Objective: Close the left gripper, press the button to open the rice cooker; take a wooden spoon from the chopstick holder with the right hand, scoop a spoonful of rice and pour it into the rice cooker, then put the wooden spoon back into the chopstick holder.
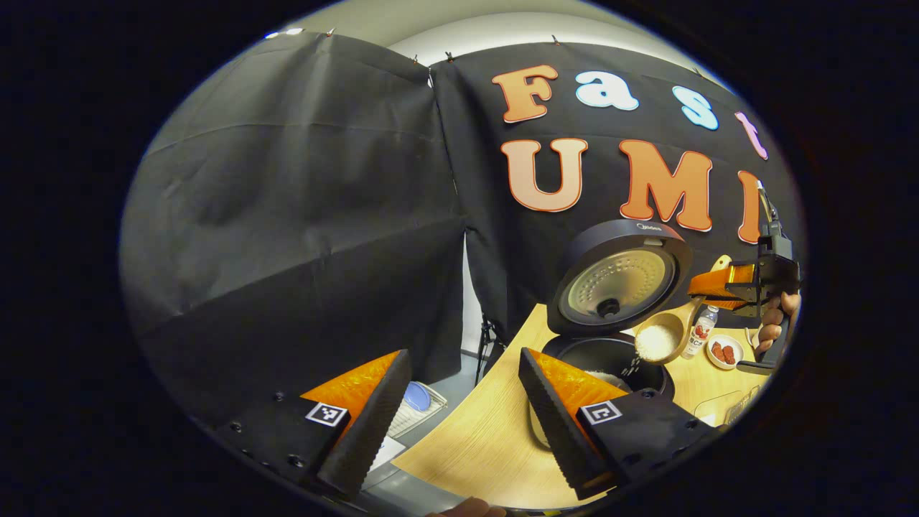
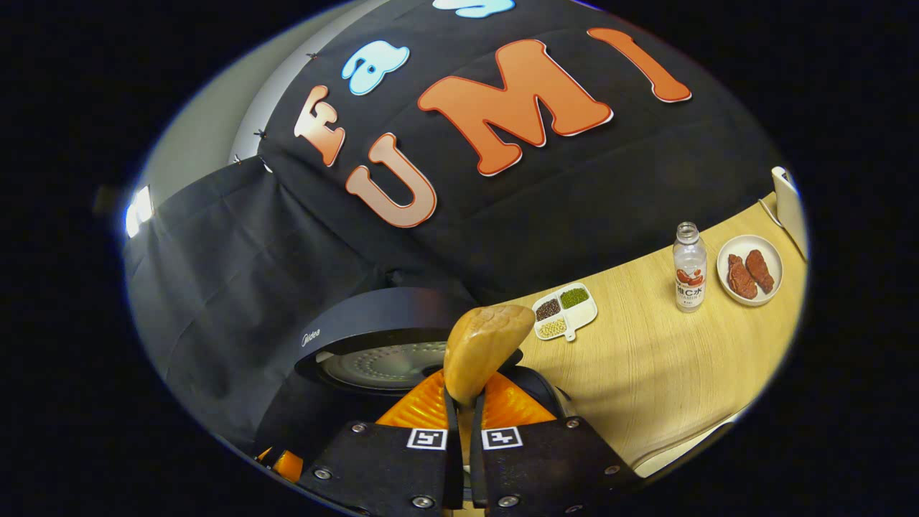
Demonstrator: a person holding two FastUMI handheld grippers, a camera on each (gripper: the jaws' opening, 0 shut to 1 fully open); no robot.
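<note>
Right gripper [image 2: 463,438]: your fingers stand nearly together, clamped on the handle of the wooden spoon [image 2: 482,350], both pressing it. In the left gripper view this same gripper [image 1: 725,287] hangs above the rice cooker [image 1: 610,352], held by a hand [image 1: 775,319], with the spoon's bowl tilted over the open pot and rice [image 1: 655,341] in it, some grains spilling off its lower edge.

Left gripper [image 1: 463,424]: fingers wide apart, gripping nothing, held off the near left edge of the worktop [image 1: 488,438] and short of the cooker.

Rice cooker: stands on the worktop toward its left end, lid [image 1: 619,276] swung up against the booth wall, inner pot exposed with some rice lying in it.

Step in hand, by my reading: pouring the spoonful into the cooker. Button press and scoop look done.

Other items on the worktop: divided dish of beans [image 2: 565,310] beside the cooker; bottle [image 2: 689,267] further right; small plate [image 2: 751,269] with two reddish pieces next to it, near the right edge. Chopstick holder: I cannot place it.

Next move calls for: turning your right wrist further until the bowl empties, keeping it above the pot's rim, then carrying the spoon level to the holder and lowering it handle-up before you release.
</note>
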